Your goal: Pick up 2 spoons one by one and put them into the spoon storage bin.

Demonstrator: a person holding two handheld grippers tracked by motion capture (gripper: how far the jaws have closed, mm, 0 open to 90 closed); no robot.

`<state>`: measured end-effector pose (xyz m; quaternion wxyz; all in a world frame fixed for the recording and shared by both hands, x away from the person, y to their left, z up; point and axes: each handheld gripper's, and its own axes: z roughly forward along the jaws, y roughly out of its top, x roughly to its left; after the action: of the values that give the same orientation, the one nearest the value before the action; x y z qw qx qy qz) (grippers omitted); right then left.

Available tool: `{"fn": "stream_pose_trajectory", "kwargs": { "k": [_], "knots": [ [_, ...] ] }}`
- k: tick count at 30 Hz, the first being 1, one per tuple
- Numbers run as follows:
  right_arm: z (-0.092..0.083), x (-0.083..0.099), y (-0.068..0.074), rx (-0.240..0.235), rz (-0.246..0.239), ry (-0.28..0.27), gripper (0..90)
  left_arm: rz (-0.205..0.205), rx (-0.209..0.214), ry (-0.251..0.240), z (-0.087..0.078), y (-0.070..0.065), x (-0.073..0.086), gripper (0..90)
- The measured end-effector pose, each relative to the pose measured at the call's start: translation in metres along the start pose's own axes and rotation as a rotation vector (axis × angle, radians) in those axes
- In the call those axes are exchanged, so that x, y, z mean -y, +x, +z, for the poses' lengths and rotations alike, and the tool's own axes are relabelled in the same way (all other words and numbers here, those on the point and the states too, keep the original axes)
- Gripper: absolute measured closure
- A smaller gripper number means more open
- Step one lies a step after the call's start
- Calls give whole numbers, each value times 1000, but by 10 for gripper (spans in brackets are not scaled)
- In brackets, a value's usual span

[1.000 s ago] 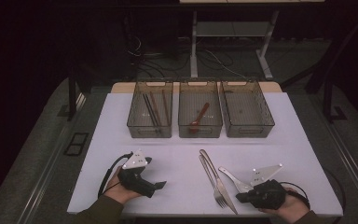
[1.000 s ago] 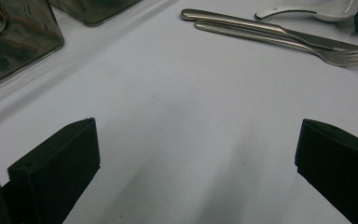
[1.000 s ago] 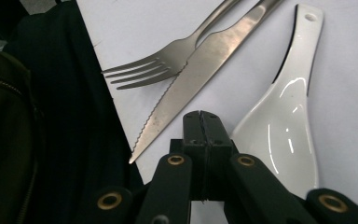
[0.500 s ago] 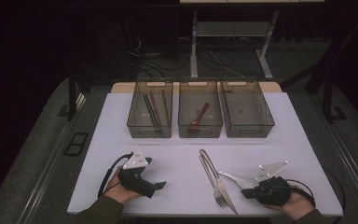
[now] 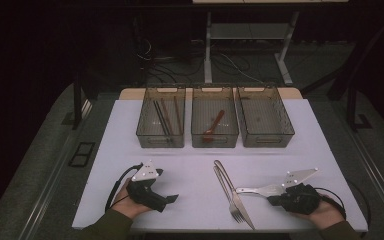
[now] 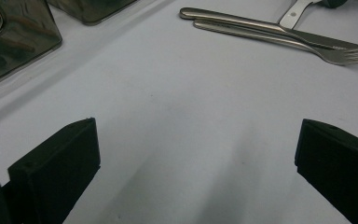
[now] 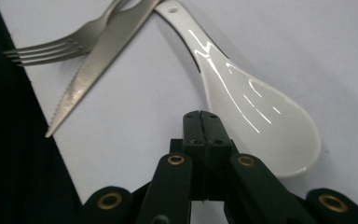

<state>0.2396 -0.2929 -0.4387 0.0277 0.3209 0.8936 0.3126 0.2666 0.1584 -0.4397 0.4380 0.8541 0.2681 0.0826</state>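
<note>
White and smooth, the table (image 5: 190, 165) sits in a dark room. The right gripper (image 7: 200, 116) has its two black jaws pressed flat together, with nothing between them. A white spoon (image 7: 256, 116) lies right in front of its tip, just to one side. I cannot tell if the tip touches the spoon. The spoon is shiny, with a round deep bowl and a flat handle that has a little hole at the end. Its handle reaches over to a knife (image 7: 98, 60) and a fork (image 7: 60, 44). Both are silver metal. The knife has tiny teeth along its edge, and the fork has four thin prongs. They lie side by side near the front edge of the table.

The left gripper (image 5: 167, 199) rests on the table, well apart from the spoon. Its jaws are spread wide over bare table, holding nothing.

Three see-through boxes stand in a row at the back. The left box (image 5: 152, 135) holds long dark sticks. The middle box (image 5: 200, 137) holds a reddish spoon (image 5: 214, 125).
</note>
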Motion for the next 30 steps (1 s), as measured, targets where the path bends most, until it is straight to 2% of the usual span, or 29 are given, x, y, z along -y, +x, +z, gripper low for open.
{"fn": "stream_pose_trajectory", "kwargs": {
  "k": [2, 4, 6, 9, 11, 16, 21, 25, 30],
  "knots": [
    [-2, 0, 0, -7, 5, -10, 882, -1, 0, 0, 0, 0, 0, 0],
    [-7, -1, 1, -34, 3, -46, 844, 1, 0, 1, 0, 0, 0, 0],
    [-12, -2, 3, -35, 3, -80, 794, -4, 1, 0, 0, 0, 0, 0],
    [-20, -3, -1, -11, 9, -126, 717, 1, 3, 5, 1, 0, 0, 0],
    [-23, -3, -7, 26, 20, -140, 649, 6, 3, 10, 1, 0, 0, 0],
    [-22, -3, -20, 78, 53, -140, 522, -4, 5, 9, 2, 0, 0, 0],
    [-12, -1, -27, 54, 83, -106, 469, -4, 9, 7, 3, -1, 1, 0],
    [-8, 1, -27, 49, 74, -94, 453, -4, 10, 9, 3, 0, 1, 0],
    [-5, 5, -28, 38, 71, -76, 505, 4, 13, 27, 4, -1, 1, 0]
  ]
}}
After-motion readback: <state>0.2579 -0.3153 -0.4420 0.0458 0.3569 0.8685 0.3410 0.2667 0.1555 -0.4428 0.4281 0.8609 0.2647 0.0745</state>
